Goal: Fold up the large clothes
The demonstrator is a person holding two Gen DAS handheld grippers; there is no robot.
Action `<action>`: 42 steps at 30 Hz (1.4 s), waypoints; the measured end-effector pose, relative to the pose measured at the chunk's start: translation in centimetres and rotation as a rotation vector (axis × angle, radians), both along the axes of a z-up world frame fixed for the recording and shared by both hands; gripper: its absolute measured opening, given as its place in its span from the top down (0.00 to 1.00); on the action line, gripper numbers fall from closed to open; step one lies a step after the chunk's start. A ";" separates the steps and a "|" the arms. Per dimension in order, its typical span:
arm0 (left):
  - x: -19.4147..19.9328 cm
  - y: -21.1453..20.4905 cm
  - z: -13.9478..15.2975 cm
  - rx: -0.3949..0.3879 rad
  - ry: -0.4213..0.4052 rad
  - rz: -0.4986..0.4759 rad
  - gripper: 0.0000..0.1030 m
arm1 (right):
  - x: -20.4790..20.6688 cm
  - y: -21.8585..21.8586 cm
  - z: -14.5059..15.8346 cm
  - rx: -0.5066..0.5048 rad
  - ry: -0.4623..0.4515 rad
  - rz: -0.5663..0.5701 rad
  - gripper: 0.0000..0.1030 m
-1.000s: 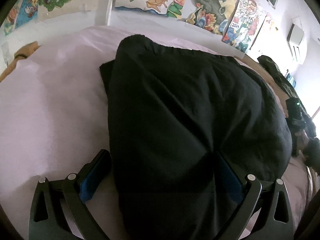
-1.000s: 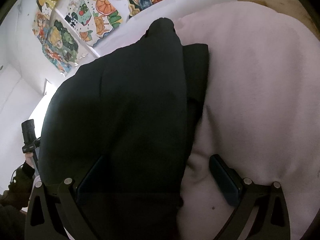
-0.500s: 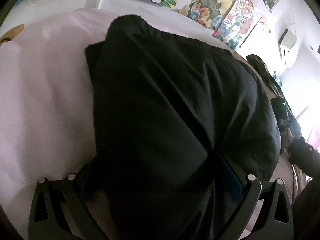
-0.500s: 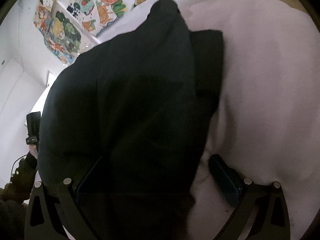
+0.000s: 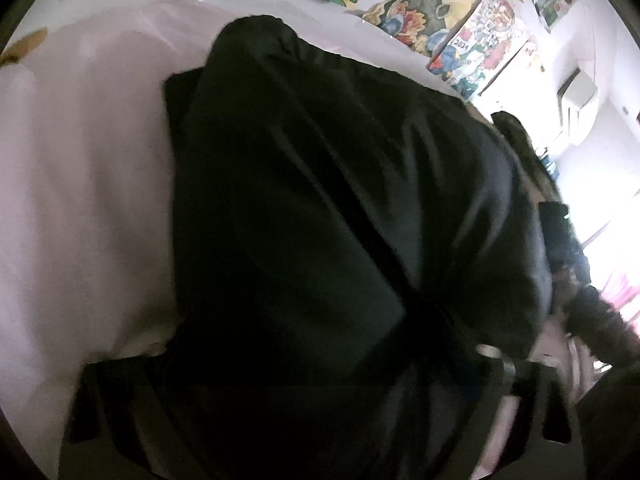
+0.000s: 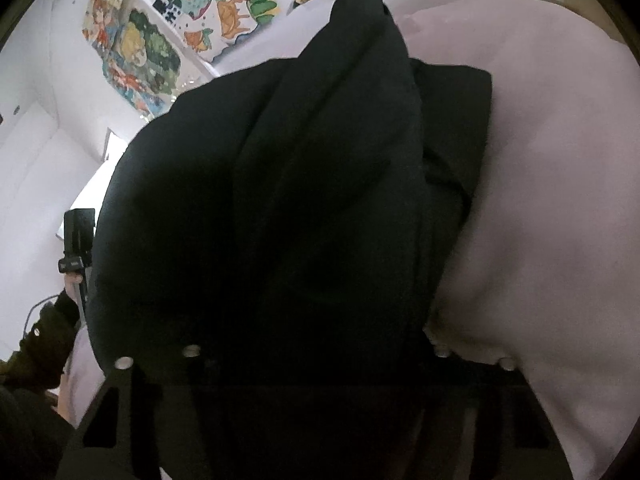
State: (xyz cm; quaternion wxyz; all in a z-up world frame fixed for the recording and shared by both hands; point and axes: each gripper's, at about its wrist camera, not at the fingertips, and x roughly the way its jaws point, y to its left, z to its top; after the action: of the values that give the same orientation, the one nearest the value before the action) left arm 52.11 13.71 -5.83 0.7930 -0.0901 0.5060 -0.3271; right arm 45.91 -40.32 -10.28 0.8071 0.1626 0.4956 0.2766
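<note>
Closing on the black garment [image 5: 320, 220], the left gripper [image 5: 304, 392] has cloth between its fingers, low in frame; garment fills the centre, pink bed [image 5: 80, 200] left. Right gripper [image 6: 312, 380] closing too, cloth between; bed on the right.

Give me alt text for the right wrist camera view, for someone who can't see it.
A bulky black garment fills most of the frame, heaped on a pale pink sheet, its near edge between the closing jaws of the right hand-held gripper. Colourful drawings hang on the white wall behind, and a dark-sleeved arm shows at lower left.
</note>
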 end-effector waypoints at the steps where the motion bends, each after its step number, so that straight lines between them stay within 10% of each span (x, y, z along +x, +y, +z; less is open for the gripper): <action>1: 0.0 -0.1 0.2 0.009 0.005 0.014 0.30 | -0.1 0.0 0.2 -0.004 0.000 -0.003 0.49; 9: -0.1 -2.3 3.3 0.146 0.027 0.137 0.74 | -0.9 0.2 1.4 -0.050 0.000 -0.056 0.72; 15: -3.3 -3.3 7.2 0.184 -0.033 0.177 0.85 | -2.7 1.4 5.5 -0.112 -0.015 -0.104 0.80; 26: -16.7 -4.1 14.4 0.242 -0.085 0.155 0.85 | -11.8 5.8 13.6 -0.183 -0.029 -0.066 0.80; 33: -21.6 -6.1 10.8 0.279 -0.058 0.175 0.84 | -17.2 6.2 10.9 -0.223 -0.007 -0.093 0.77; 42: -23.1 -5.2 8.9 0.322 -0.088 0.356 0.47 | -19.3 6.8 7.5 -0.342 -0.068 -0.185 0.51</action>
State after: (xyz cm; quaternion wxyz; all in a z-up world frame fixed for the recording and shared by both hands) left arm 29.03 8.46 3.08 0.8636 -0.0356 0.4927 -0.1010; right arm 26.59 -33.49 -2.80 0.8611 0.0584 0.4910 0.1183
